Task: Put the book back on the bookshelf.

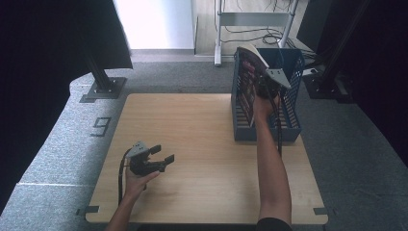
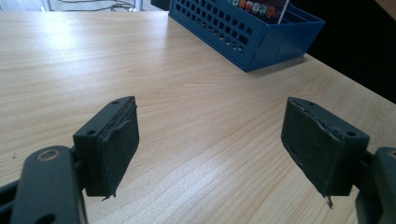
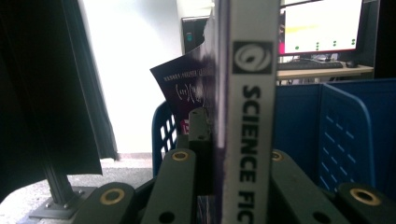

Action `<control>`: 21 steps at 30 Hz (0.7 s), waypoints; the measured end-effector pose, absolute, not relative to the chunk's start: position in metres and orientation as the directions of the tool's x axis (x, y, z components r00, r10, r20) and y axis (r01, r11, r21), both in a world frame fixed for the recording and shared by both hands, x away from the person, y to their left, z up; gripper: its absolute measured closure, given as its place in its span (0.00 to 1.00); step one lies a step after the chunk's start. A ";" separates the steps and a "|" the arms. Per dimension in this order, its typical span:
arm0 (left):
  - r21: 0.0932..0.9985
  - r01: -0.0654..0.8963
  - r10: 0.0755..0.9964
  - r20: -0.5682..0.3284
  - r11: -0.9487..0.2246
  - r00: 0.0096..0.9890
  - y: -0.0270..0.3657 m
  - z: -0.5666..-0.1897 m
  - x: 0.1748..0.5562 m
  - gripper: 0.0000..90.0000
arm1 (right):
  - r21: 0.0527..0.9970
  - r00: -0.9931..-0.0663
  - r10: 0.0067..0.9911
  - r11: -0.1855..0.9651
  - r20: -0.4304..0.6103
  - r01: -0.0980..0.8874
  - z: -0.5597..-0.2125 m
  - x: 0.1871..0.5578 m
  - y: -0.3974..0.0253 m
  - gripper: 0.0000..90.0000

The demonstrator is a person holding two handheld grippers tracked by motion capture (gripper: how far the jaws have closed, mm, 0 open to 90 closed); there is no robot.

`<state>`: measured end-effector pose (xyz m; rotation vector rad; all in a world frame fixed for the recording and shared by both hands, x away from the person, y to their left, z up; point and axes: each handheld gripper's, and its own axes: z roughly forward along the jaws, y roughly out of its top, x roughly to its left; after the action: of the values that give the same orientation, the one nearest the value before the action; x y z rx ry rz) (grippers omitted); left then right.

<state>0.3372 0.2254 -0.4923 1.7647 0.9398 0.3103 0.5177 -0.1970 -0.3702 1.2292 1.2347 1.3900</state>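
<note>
A book (image 1: 248, 79) with a dark cover stands upright in the blue slotted file rack (image 1: 292, 130) at the table's far right. My right gripper (image 1: 266, 87) is shut on this book; in the right gripper view its white spine (image 3: 250, 116) reads "SCIENCE FIC" and sits clamped between the jaws. My left gripper (image 1: 161, 155) hovers low over the near left of the wooden table (image 1: 202, 163), jaws wide apart with nothing between them. In the left gripper view the black pads (image 2: 116, 147) frame bare wood, and the rack (image 2: 247, 35) lies beyond at the upper right.
Grey carpet surrounds the table. A black stand foot (image 1: 103, 86) stands off the table's far left corner, and a metal frame with cables (image 1: 255, 24) is behind the rack. Dark curtains hang at both sides.
</note>
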 end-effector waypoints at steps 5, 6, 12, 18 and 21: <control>0.885 0.448 0.721 -0.227 -0.128 0.654 0.225 -0.493 0.337 0.21 | 0.993 -0.120 0.986 -0.114 0.115 0.015 -0.384 0.521 -0.196 0.90; 0.885 0.448 0.721 -0.225 -0.130 0.655 0.225 -0.493 0.337 0.21 | 0.993 -0.119 0.986 -0.113 0.114 0.019 -0.387 0.521 -0.196 0.90; 0.881 0.453 0.721 -0.226 -0.135 0.655 0.223 -0.495 0.338 0.21 | 0.996 -0.120 0.989 -0.081 0.085 0.040 -0.404 0.522 -0.190 0.90; 0.880 0.452 0.716 -0.222 -0.145 0.662 0.220 -0.496 0.338 0.21 | 0.996 -0.140 0.987 -0.075 0.079 0.038 -0.410 0.513 -0.187 0.90; 0.881 0.450 0.713 -0.220 -0.149 0.666 0.218 -0.496 0.337 0.21 | 0.996 -0.151 0.985 -0.071 0.078 0.052 -0.411 0.505 -0.187 0.90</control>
<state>0.3371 0.2181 -0.4956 1.7890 0.9312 0.3008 0.5049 -0.1869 -0.4113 1.2235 1.3210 1.3564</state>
